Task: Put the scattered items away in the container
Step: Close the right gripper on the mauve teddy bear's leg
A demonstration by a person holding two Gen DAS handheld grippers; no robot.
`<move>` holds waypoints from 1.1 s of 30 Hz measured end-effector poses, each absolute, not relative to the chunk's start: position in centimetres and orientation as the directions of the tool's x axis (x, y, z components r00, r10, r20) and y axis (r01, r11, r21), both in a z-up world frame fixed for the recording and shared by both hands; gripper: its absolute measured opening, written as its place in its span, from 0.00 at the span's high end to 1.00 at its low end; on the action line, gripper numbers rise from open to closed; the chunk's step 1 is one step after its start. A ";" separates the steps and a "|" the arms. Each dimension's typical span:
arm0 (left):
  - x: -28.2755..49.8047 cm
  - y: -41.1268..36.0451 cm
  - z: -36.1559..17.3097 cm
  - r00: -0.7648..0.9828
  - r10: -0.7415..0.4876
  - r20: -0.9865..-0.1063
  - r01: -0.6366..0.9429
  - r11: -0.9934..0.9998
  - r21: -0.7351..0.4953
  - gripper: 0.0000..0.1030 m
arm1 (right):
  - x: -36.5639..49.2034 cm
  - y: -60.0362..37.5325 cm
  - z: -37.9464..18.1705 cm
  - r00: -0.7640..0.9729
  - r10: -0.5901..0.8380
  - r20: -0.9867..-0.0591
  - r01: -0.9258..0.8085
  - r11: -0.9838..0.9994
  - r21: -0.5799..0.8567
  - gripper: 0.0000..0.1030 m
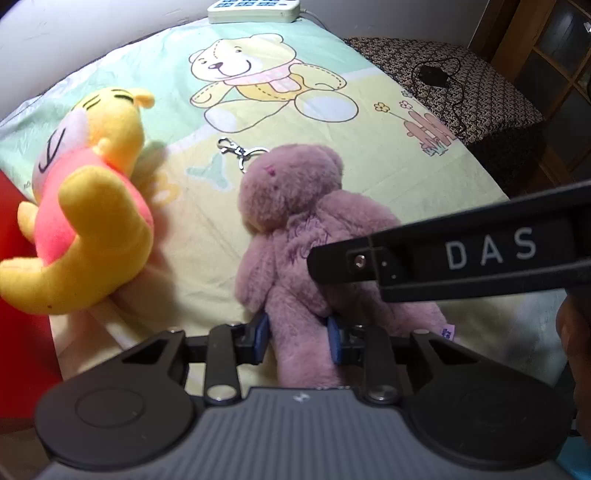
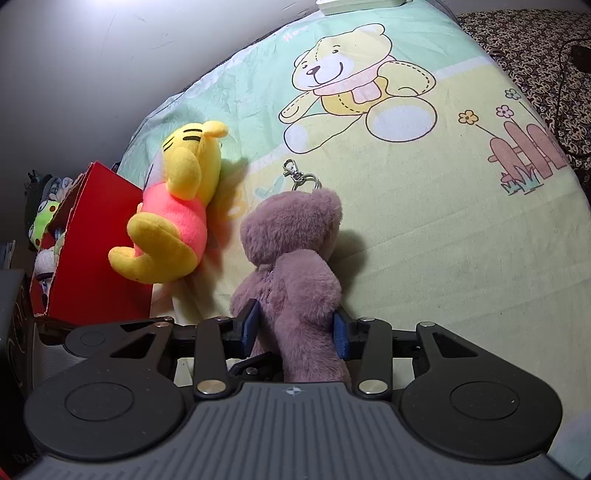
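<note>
With the purple plush bear lying on the bed, both the left gripper and right gripper have narrow jaws pinching its legs, so the pickup seems underway; next, lift it left into the red container.

A bed sheet printed with a cartoon bear (scarf in pink) is spread over the bed. At the far edge a white keypad device is seen. To the right, a black cable lies on a dark patterned cover.
</note>
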State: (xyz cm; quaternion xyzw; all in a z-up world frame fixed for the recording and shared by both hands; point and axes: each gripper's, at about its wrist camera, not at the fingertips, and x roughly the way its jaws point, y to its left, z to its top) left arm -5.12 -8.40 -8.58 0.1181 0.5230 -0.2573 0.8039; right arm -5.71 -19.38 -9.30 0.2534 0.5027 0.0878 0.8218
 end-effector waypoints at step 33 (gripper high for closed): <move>-12.9 8.6 -6.0 0.336 -0.404 -0.851 0.656 0.749 -0.096 0.68 | -15.0 -4.9 -8.0 0.579 0.213 -0.787 0.287 0.851 0.441 0.68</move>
